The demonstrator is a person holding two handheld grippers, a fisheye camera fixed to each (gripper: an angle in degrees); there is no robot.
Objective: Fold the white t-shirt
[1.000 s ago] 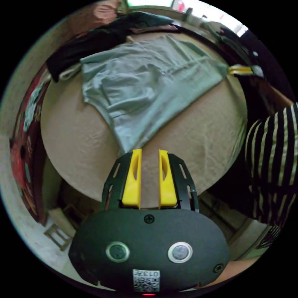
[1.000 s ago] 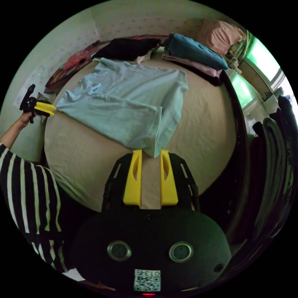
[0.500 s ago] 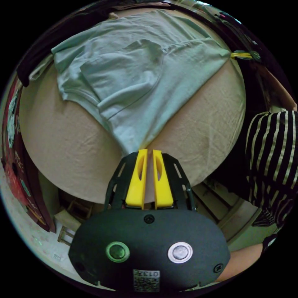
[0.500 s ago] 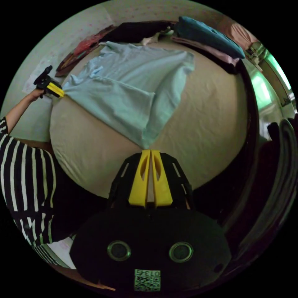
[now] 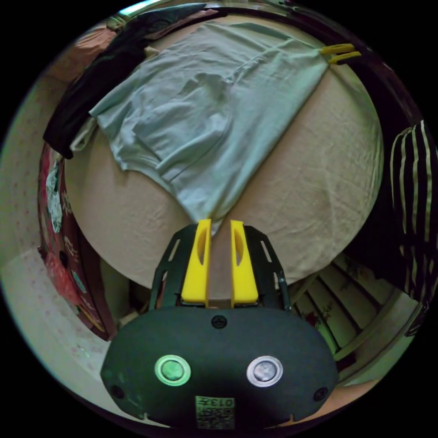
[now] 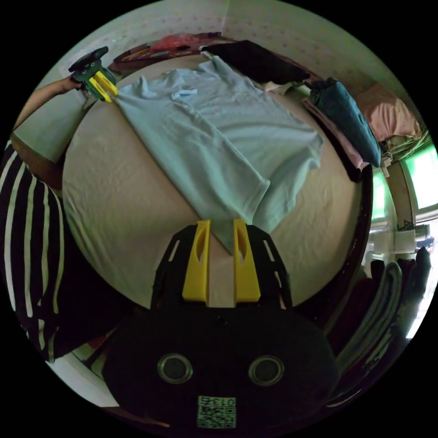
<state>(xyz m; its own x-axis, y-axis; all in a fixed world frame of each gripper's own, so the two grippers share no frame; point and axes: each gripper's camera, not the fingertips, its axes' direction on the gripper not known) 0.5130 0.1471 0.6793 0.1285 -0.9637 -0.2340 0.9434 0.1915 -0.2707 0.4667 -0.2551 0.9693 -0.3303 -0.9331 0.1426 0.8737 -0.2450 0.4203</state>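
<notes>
A bed (image 6: 114, 219) under a tan, lightly creased sheet stands against a pale wall (image 6: 292, 32) with small pink dots. Folded clothes (dark, teal, pink) (image 6: 346, 123) are stacked along its far edge, and greenish daylight enters through a window (image 6: 426, 182).

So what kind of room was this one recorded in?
Most likely a bedroom. The white t-shirt lies spread on a bed covered with a beige sheet, folded clothes are stacked along its far edge, and a pink pillow sits beside them near a bright window.
</notes>
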